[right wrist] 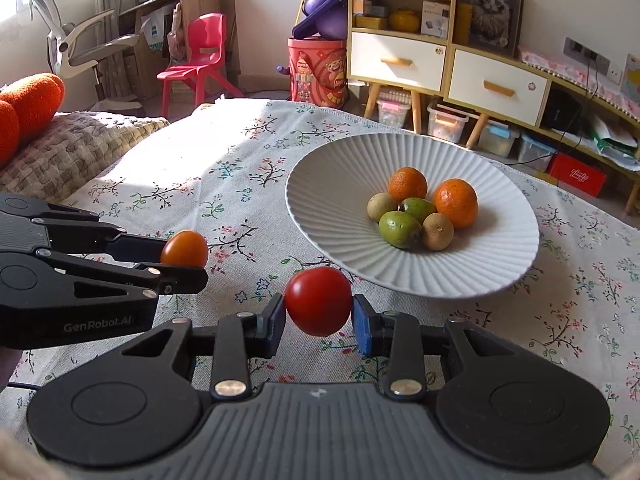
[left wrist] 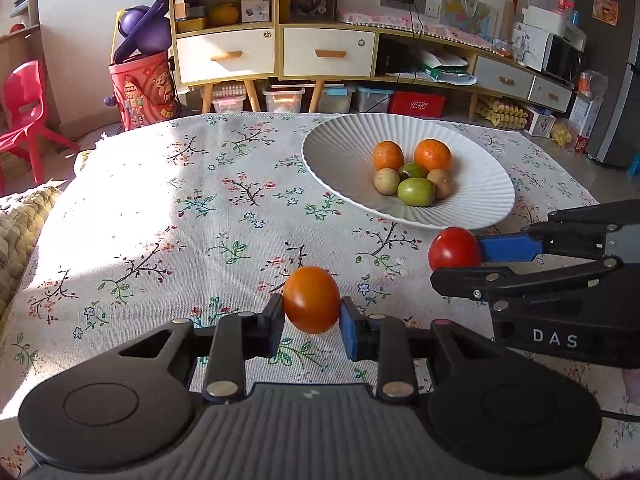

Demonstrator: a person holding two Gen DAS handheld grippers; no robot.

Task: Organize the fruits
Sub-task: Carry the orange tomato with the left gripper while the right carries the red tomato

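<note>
Closest in, the left gripper (left wrist: 312, 314) is clamped on an orange tomato (left wrist: 312, 299), pads pressed to both sides, the fruit seemingly lifted just clear of the floral tablecloth (left wrist: 160, 200) near its front edge. Right beside it the right gripper (right wrist: 319, 316) has a red tomato (right wrist: 318, 300) pinched the same way — both fruits squeezed at the widest part, which looks like the sensible way to keep a round, smooth thing from slipping. The two grippers sit side by side, angled down and pointing at the plate, so this reads as the carry step for both at once. Further back, toward the far right of the cloth, the white ribbed plate (right wrist: 328, 184) already cradles two oranges (right wrist: 408, 183), two green fruits (right wrist: 400, 229) and two brownish ones (right wrist: 438, 231), clustered in its dished centre. Open rim nearest the grippers — a likely landing spot, I'd say.
</note>
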